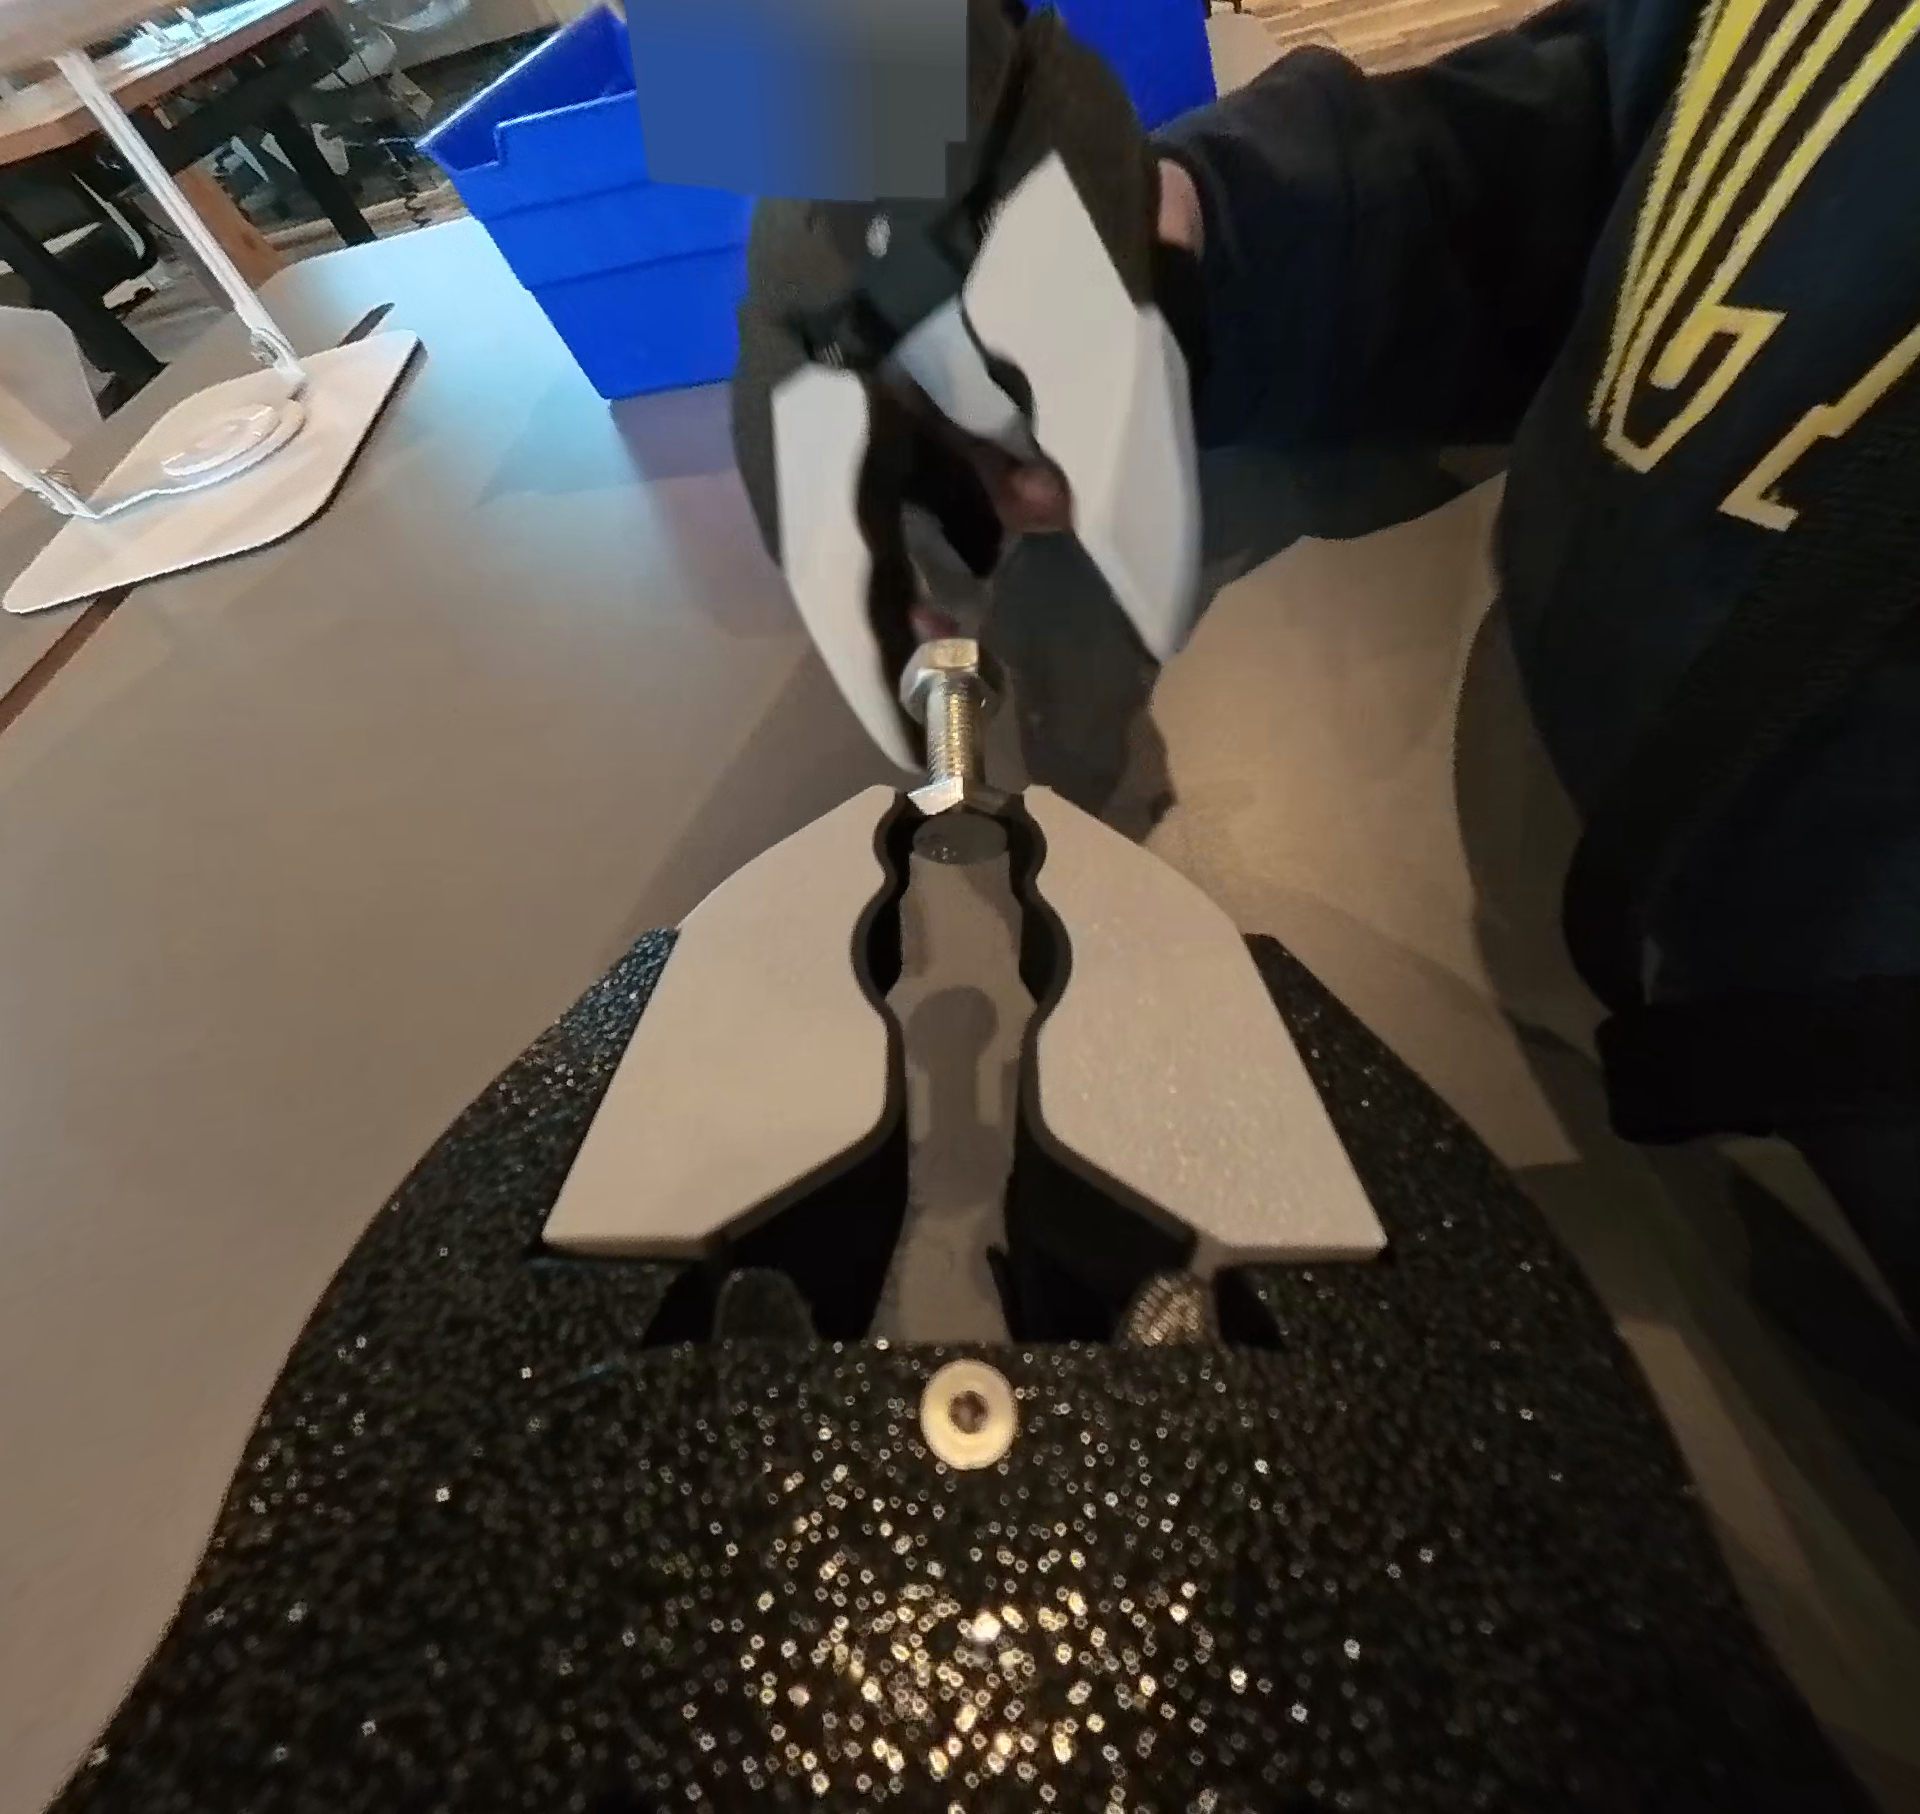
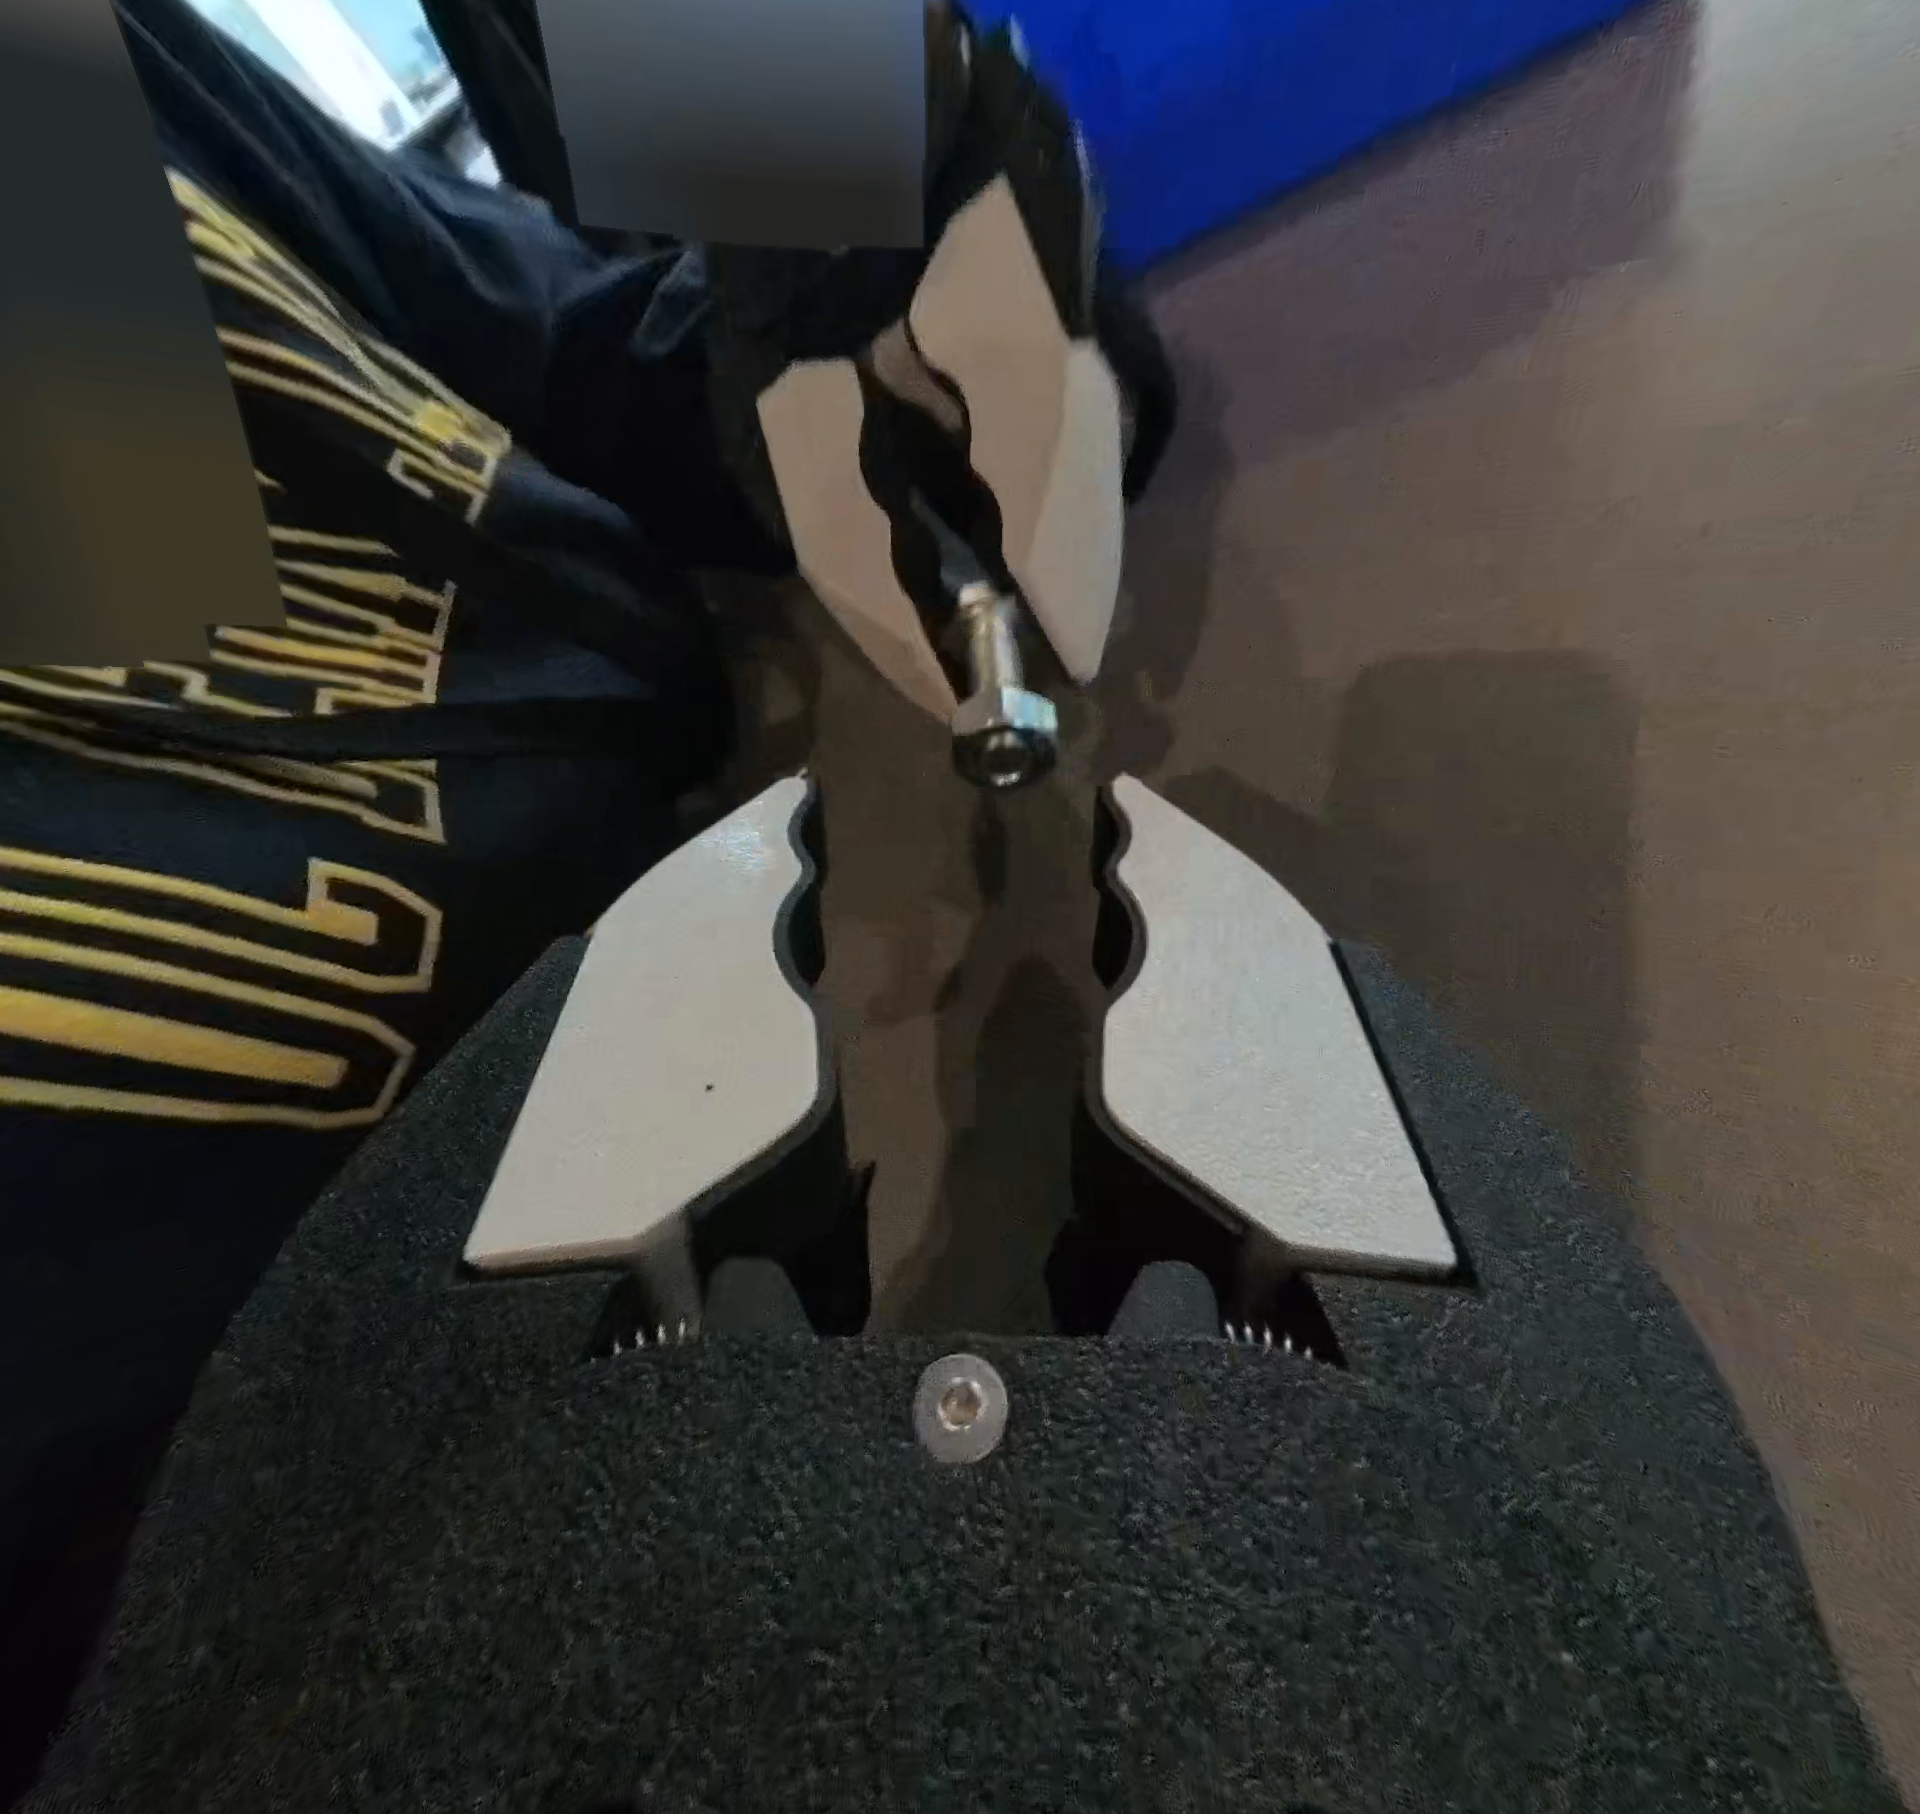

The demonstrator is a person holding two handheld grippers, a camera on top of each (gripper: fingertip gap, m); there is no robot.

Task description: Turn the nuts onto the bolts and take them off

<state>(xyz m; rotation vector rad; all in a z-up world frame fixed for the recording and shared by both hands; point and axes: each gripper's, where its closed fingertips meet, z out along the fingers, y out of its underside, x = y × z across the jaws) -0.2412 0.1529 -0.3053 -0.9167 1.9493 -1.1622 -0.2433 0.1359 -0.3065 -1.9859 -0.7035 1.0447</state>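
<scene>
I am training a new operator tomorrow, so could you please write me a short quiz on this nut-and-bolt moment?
1. True or false: the right claw stands open, not clamped on the nut.
2. Which part of the bolt does the left claw grip? A) its head B) its threaded tip C) the middle of its shaft
3. Fill in: beyond the claws, a ____ bin stands on the table.

Key: 1 true, since the nut sits at the bolt's far end, just ahead of the open tips; 2 A; 3 blue.
</scene>
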